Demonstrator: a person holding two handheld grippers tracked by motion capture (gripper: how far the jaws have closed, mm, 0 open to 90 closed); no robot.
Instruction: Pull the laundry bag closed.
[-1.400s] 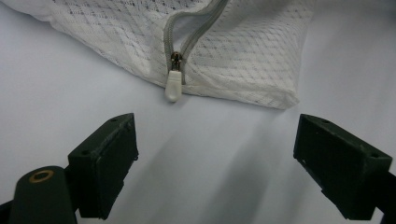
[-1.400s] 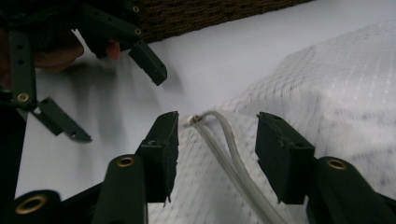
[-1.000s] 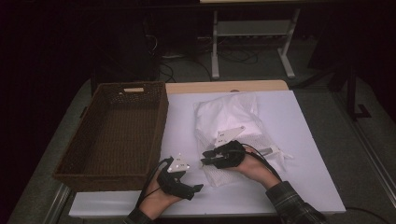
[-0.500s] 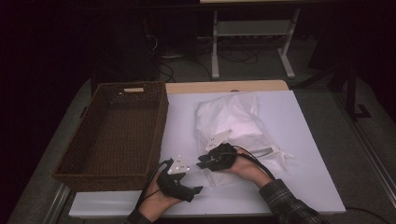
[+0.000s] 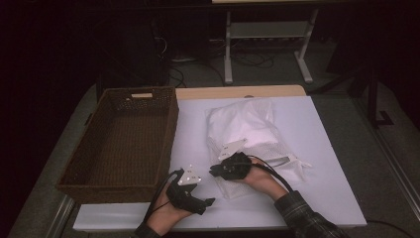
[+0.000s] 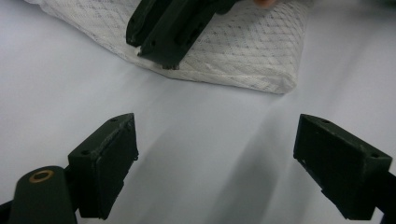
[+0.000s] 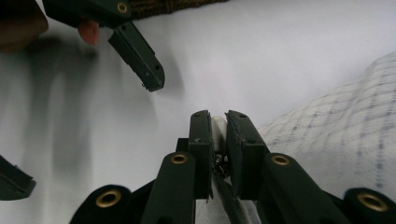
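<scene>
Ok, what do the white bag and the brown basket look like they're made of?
The white bag looks like soft, matte mesh fabric: a fine diamond netting shows on its surface and it sags in folds. The basket looks like dark brown woven wicker or rattan, judging by its ribbed weave; it could be synthetic.

White desk (image 5: 322,148), brown wicker basket (image 5: 121,139) at left, white mesh bag (image 5: 245,124) mid-desk, right hand-held gripper (image 5: 214,172) at its near corner (jaws just closing), left hand-held gripper (image 5: 208,203) just beside the basket's near corner
</scene>
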